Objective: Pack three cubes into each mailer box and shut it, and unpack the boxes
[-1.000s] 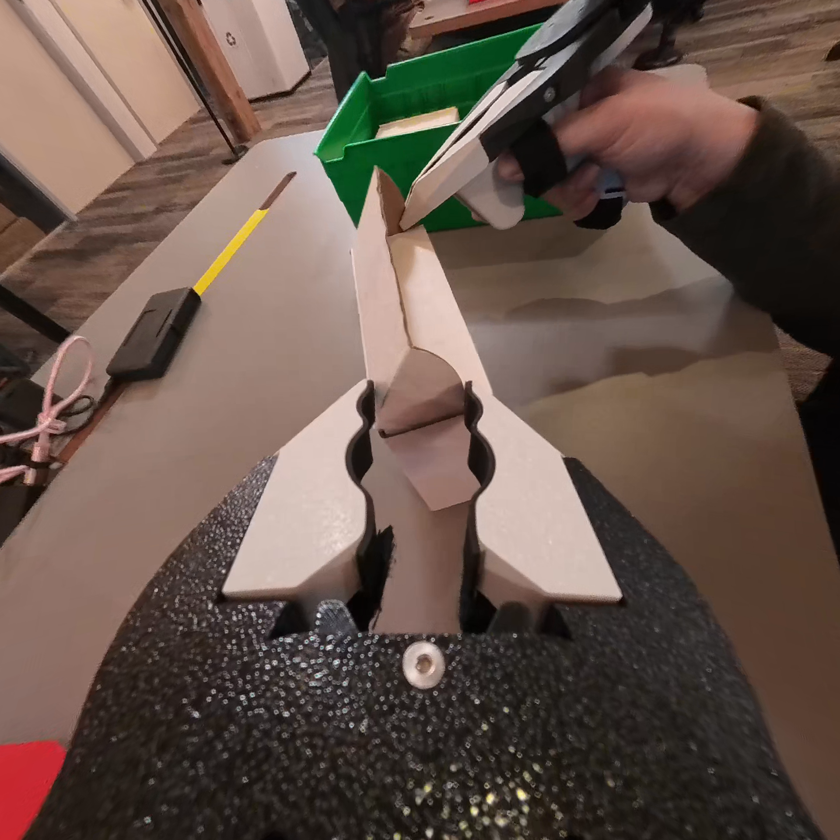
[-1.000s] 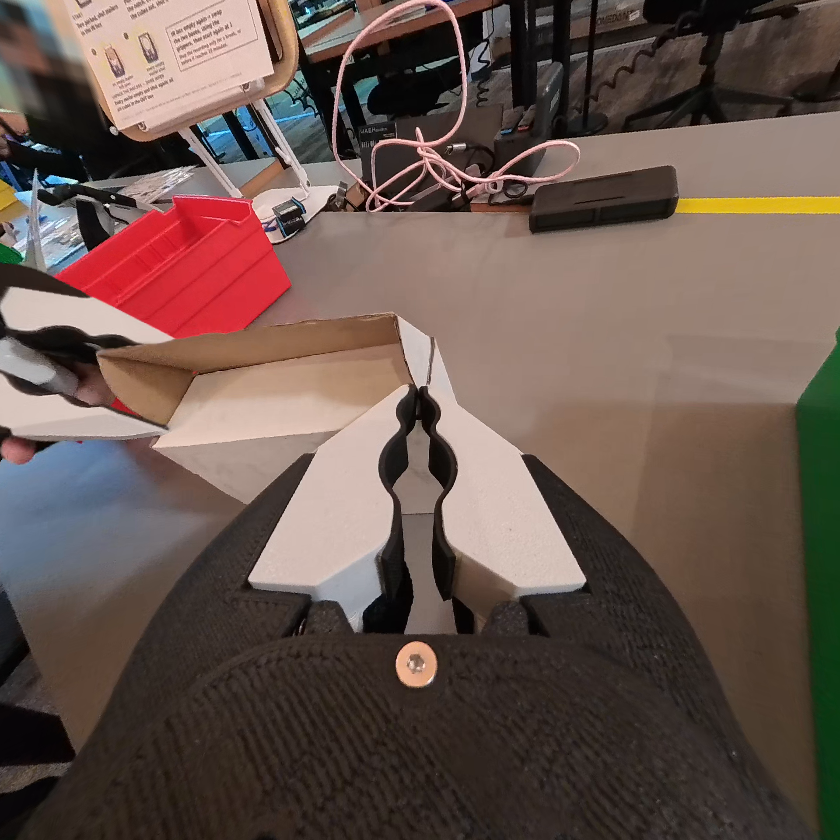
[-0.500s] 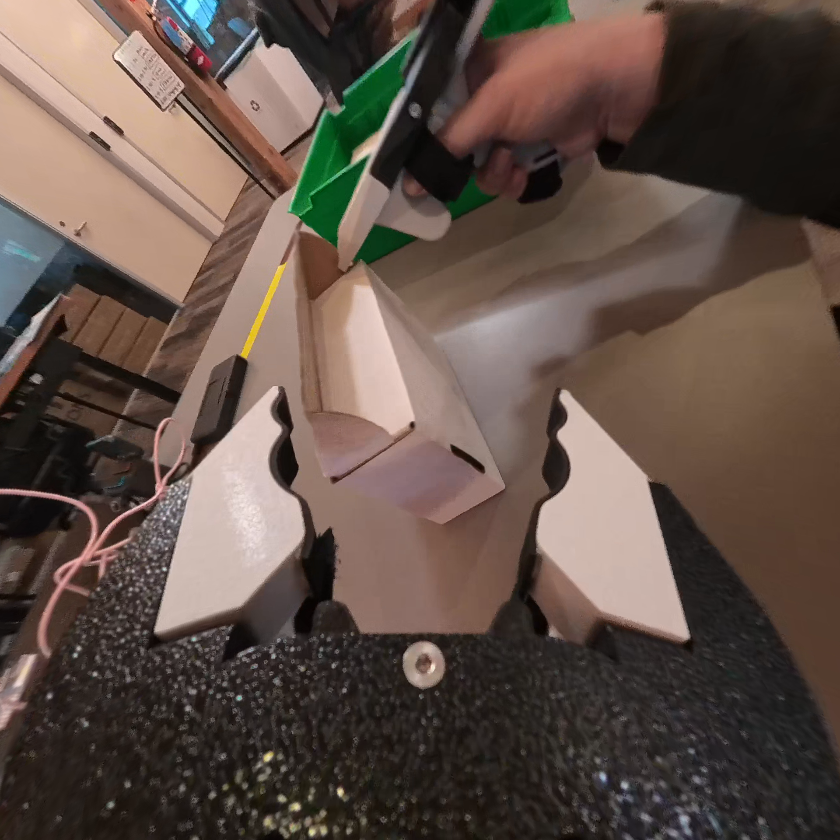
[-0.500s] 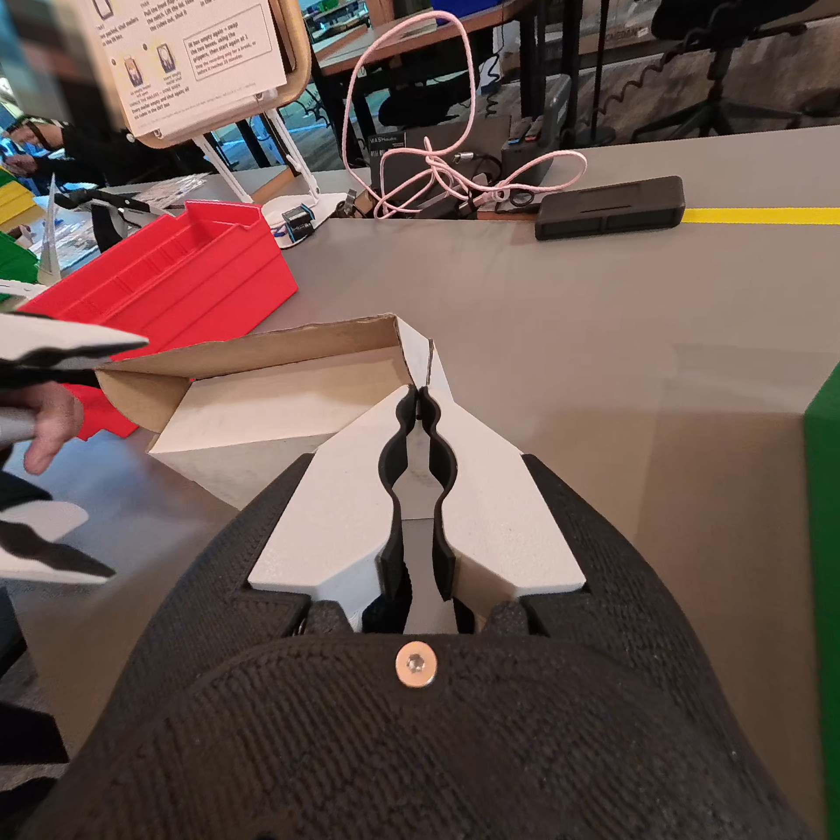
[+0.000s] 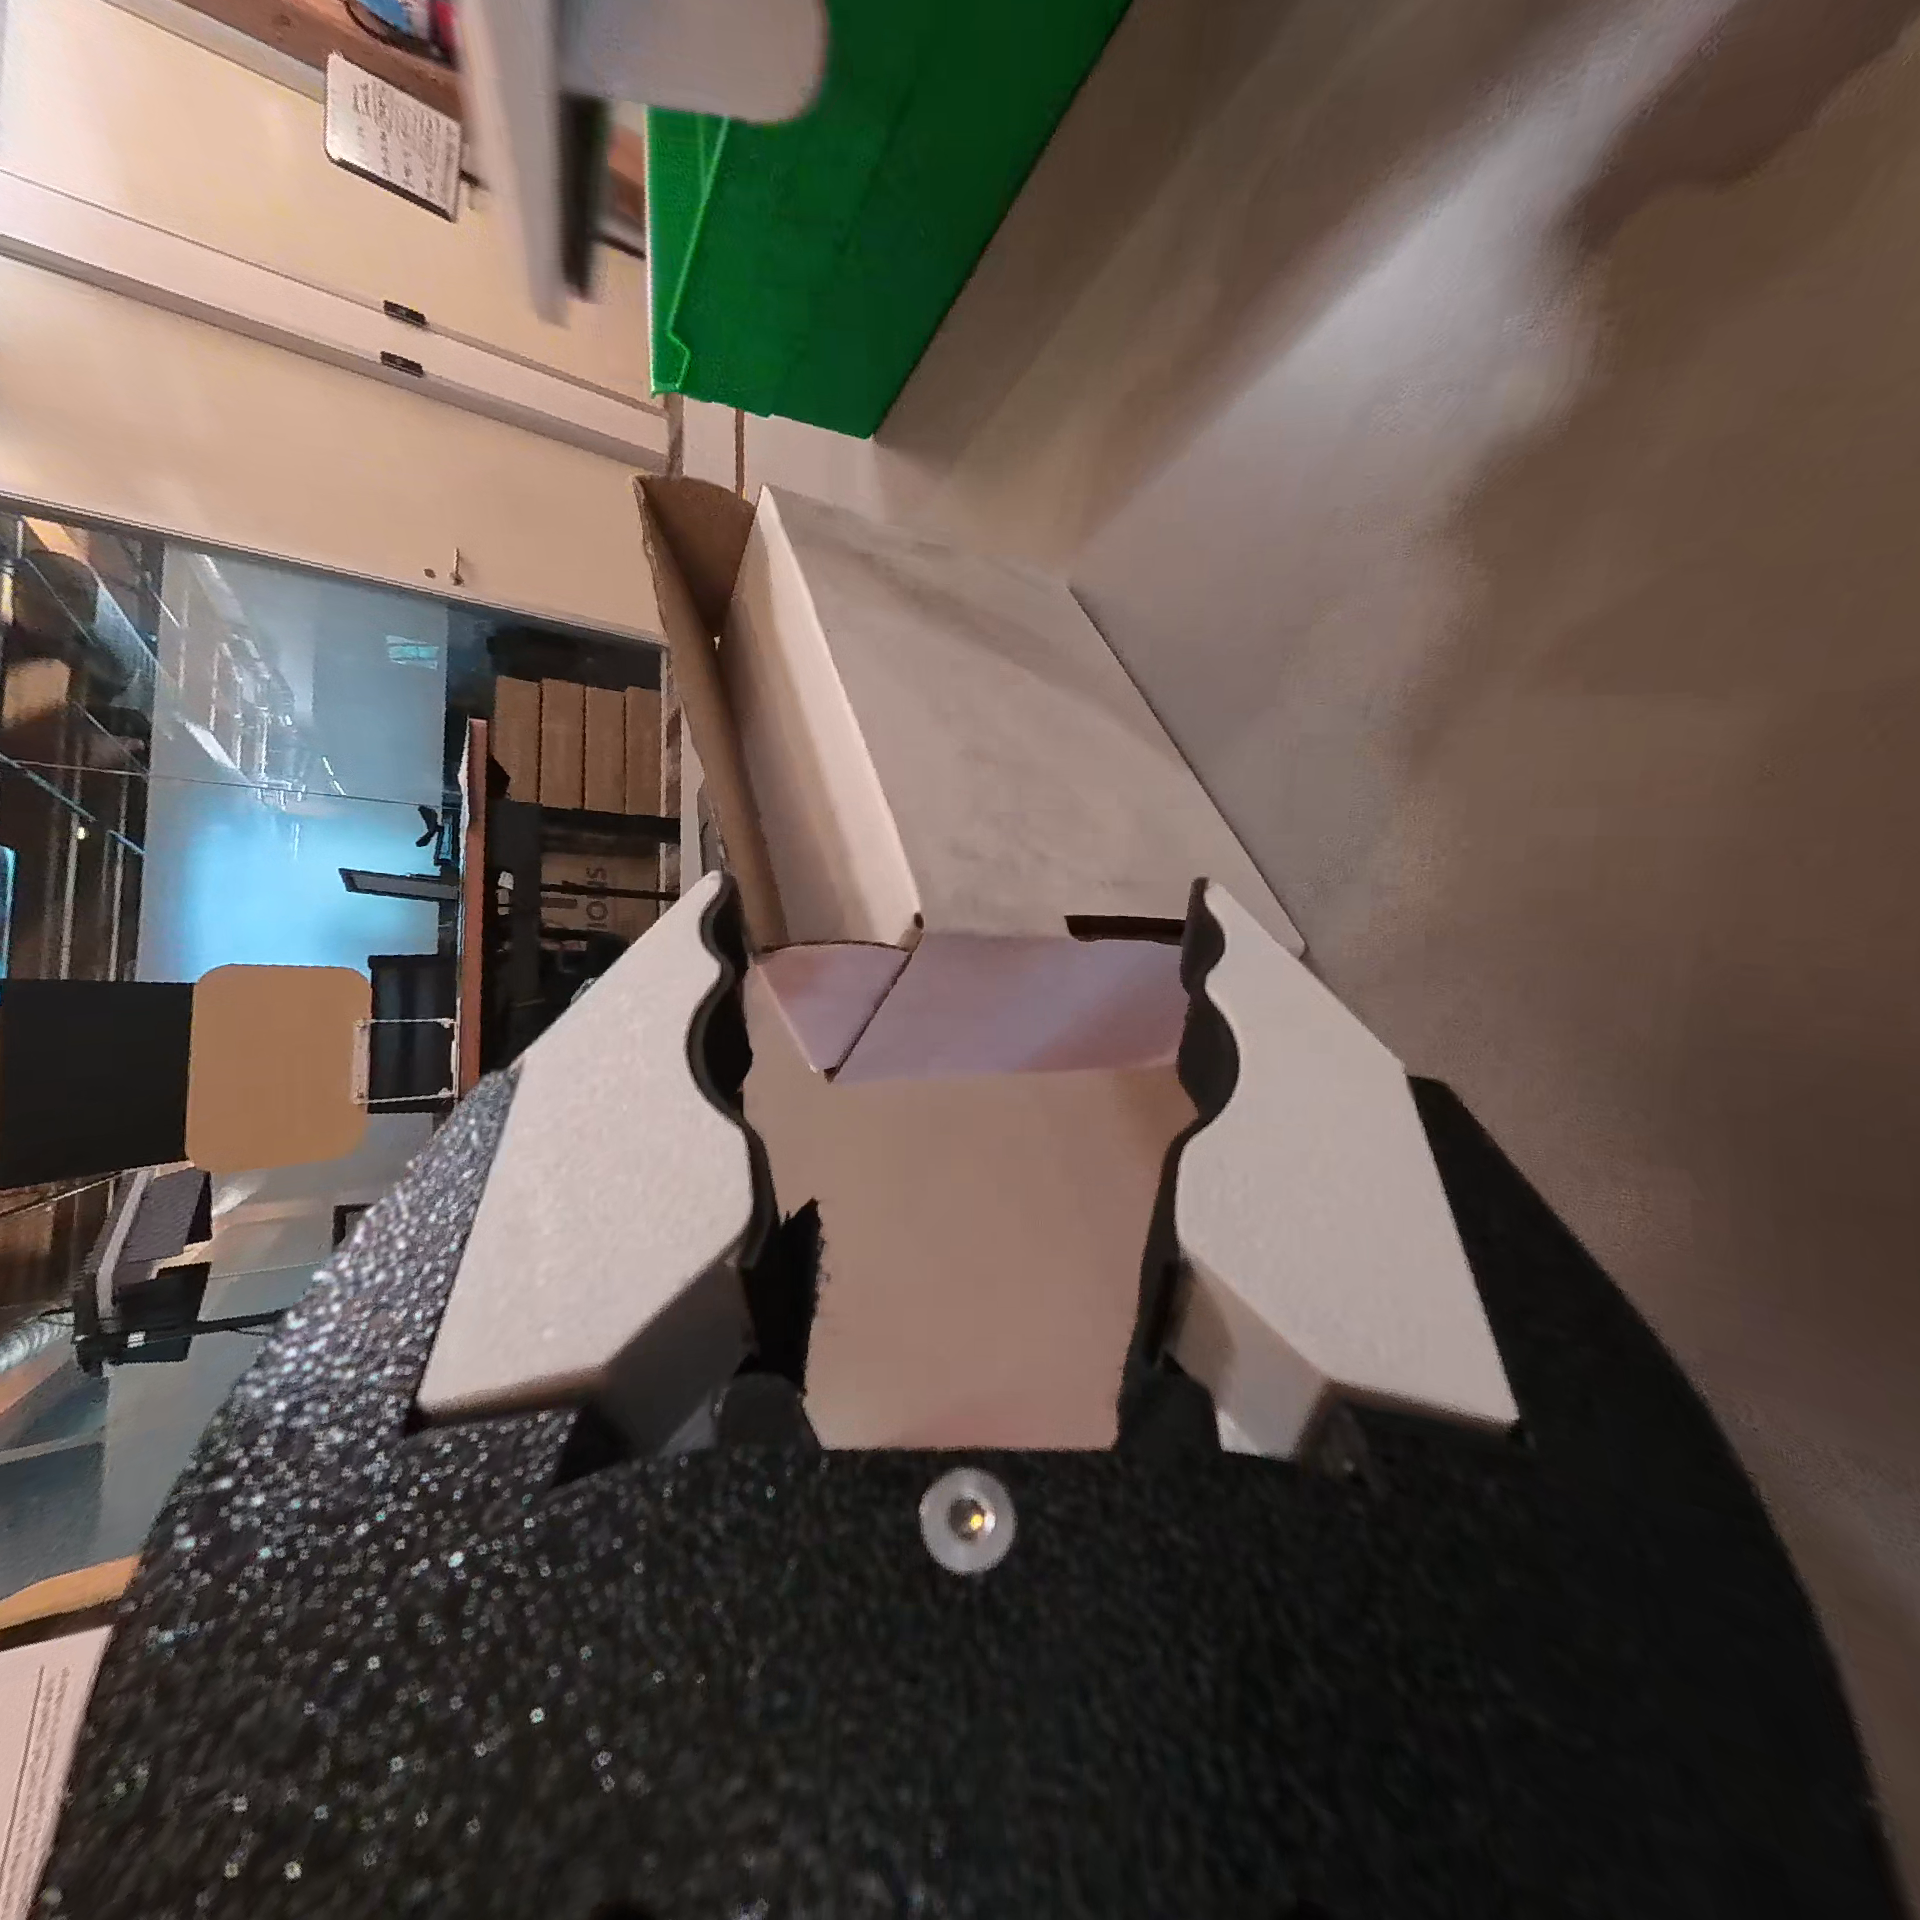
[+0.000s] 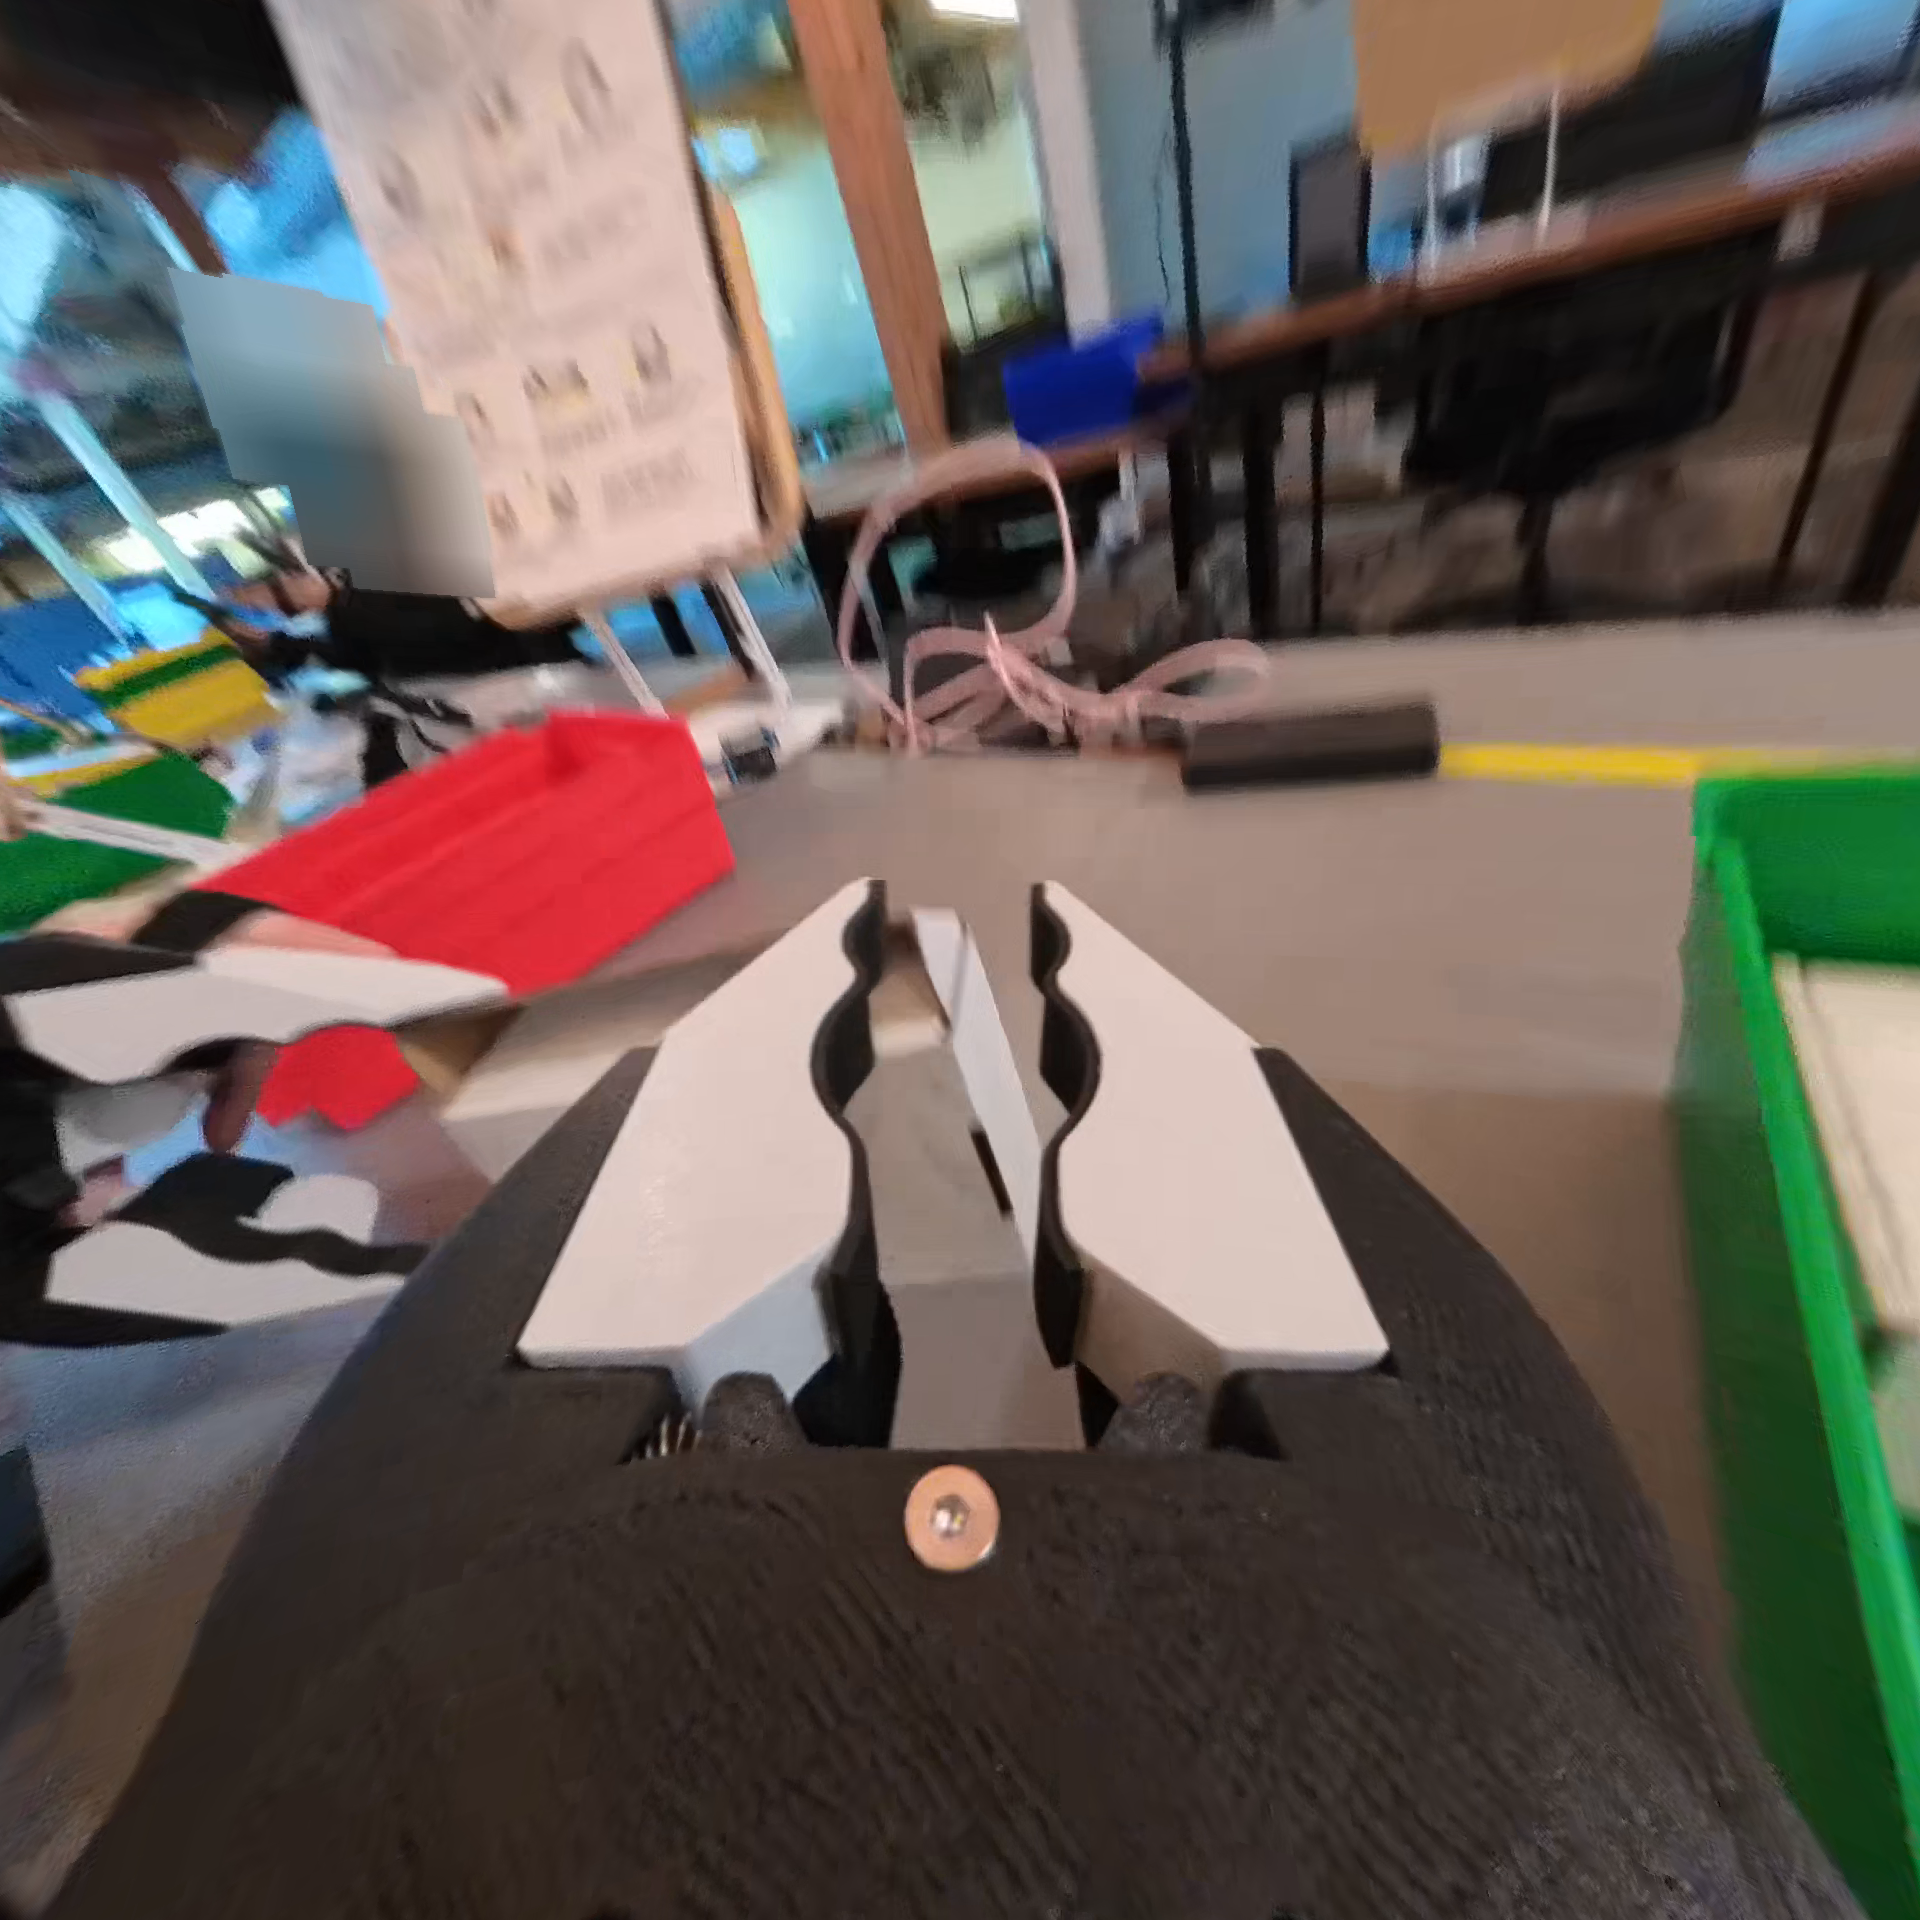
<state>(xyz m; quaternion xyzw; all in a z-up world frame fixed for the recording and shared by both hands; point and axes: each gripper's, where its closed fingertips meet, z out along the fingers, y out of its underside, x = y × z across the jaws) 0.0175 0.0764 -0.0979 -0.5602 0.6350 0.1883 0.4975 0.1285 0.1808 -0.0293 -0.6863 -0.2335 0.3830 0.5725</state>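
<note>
A white mailer box (image 5: 935, 748) with a brown inside stands open in front of my left gripper (image 5: 958, 888). The left gripper's fingers span the box's near end, and both pads touch its sides. In the right wrist view my right gripper (image 6: 956, 888) is open. The box's thin white wall (image 6: 982, 1049) stands between its fingers with a gap on each side. The left gripper also shows in the right wrist view (image 6: 260, 1008), at the left. A finger of the right gripper shows blurred at the top of the left wrist view (image 5: 623, 62). No cubes are in view.
A green bin (image 5: 831, 229) stands just past the box and shows at the right of the right wrist view (image 6: 1766, 1143). A red bin (image 6: 499, 862) lies to the left. A black device (image 6: 1309, 743), yellow tape (image 6: 1558, 764), pink cable (image 6: 987, 665) and a sign stand (image 6: 540, 312) are at the back of the grey table (image 5: 1558, 727).
My left gripper let go of the box's end flap, opened wide, turned and closed across the box's end. My right gripper opened off the box wall it was pinching.
</note>
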